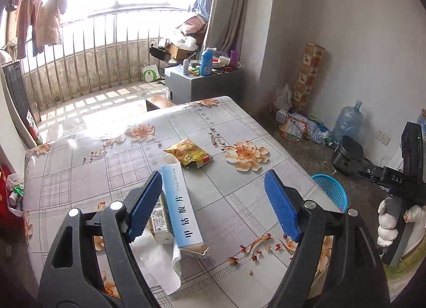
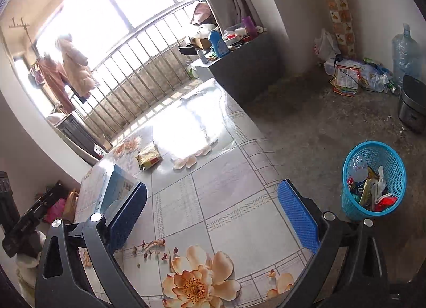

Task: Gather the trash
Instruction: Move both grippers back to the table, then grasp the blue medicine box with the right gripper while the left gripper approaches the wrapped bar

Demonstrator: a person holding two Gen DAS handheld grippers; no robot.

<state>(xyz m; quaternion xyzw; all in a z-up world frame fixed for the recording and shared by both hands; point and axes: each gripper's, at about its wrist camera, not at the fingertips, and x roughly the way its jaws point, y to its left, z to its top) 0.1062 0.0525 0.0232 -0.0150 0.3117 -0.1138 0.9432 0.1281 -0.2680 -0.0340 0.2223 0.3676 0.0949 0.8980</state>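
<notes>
My left gripper (image 1: 214, 173) hangs open over the flowered table (image 1: 239, 209), with nothing pressed between its blue pads. Below it lies a long blue and white medicine box (image 1: 181, 201), close to the left pad. The box rests on a white tissue (image 1: 159, 262) and a small packet (image 1: 159, 217). A yellow snack packet (image 1: 189, 153) lies farther back. My right gripper (image 2: 213, 184) is open and empty above the table's near edge. It sees the box (image 2: 117, 188) at its left pad and the yellow packet (image 2: 149, 159) beyond. A blue mesh basket (image 2: 372, 177) holding trash stands on the floor to the right.
The basket (image 1: 331, 192) shows past the table's right edge. A gloved hand (image 1: 388, 228) holds the other gripper at far right. A cooker (image 1: 348, 153), water jug (image 1: 347, 121) and bags (image 1: 295, 127) sit by the wall. A cluttered cabinet (image 1: 202, 81) stands behind the table.
</notes>
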